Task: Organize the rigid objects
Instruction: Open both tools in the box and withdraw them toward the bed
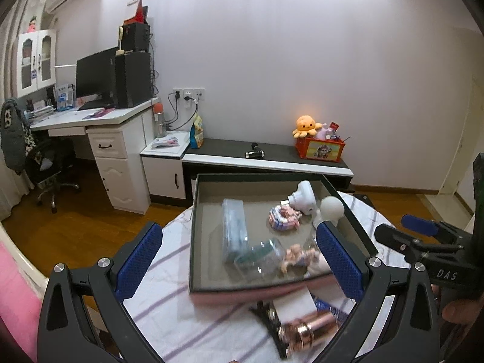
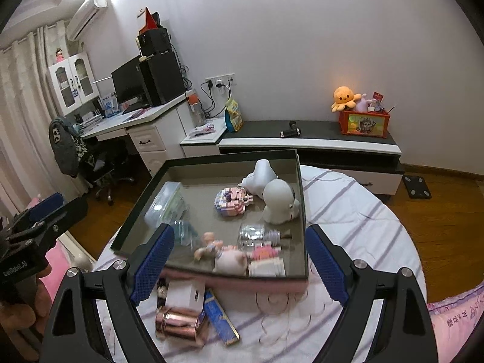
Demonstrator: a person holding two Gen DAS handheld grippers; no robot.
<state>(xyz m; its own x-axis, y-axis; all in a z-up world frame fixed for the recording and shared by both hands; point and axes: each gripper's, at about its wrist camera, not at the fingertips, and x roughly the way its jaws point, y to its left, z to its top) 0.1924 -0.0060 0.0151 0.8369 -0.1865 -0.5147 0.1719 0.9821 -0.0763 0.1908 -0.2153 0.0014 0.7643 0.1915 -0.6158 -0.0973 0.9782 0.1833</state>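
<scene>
Round surface (image 2: 357,211) with a striped white cloth carries a dark shallow tray (image 2: 303,211), pink along its near outer wall. In the tray, big to small: white rounded figure (image 2: 279,202) at the right side, white pear-shaped item (image 2: 261,175) touching it behind, clear plastic box (image 2: 165,202) by the left wall, pink-purple block figure (image 2: 231,201) mid-tray, pink pig-like toy (image 2: 230,261) at the near wall, small doll (image 2: 208,245) beside the pig, clear jar (image 2: 252,234) lying on its side, pink-white block piece (image 2: 266,260) at the near right. A blurred clear item sits below the plastic box; cannot tell what it is.

Outside the tray, just in front of its near wall: copper-coloured metal cup (image 2: 178,325) lying on its side, white box (image 2: 184,295) touching it behind, blue flat pack (image 2: 220,317) on the cup's right, small dark item (image 1: 269,314), blurred.

Left hand-held gripper (image 1: 239,260) wide apart, holding nothing, above the tray's near half. Right hand-held gripper (image 2: 239,260) also wide, holding nothing, over the tray's near wall.

Behind: low dark-topped cabinet (image 2: 317,134) with a red toy crate (image 2: 364,124), orange plush octopus (image 2: 345,96) on it.
</scene>
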